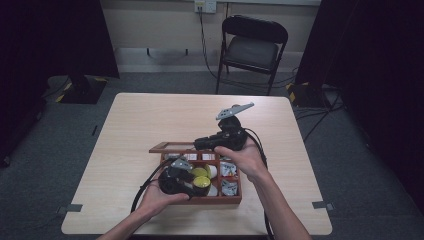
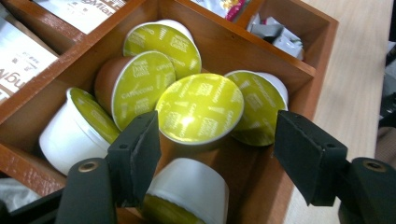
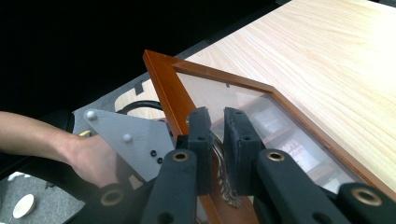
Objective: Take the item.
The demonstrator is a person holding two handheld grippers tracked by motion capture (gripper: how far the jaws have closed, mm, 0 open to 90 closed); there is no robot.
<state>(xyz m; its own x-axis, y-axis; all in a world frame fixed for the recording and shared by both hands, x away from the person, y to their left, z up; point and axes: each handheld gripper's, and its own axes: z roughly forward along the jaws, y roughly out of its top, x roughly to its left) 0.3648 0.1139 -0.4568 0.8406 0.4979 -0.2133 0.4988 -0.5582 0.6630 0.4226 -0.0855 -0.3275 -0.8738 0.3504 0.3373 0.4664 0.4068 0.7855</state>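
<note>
A: From the high view, we have the wooden box near the table's front edge. Our left gripper hangs over the box's middle compartment and our right gripper sits at the box's far edge, on the raised lid.

B: In the left gripper view, our jaws stand apart over that compartment of the box. The green-topped capsule lies between them on the other capsules; one pad is just beside its rim, the other clear of it, so nothing is gripped.

A: In the right gripper view, our jaws are pinched tight on the metal handle at the box lid's wooden frame, holding the glass-paned lid up off the box.
</note>
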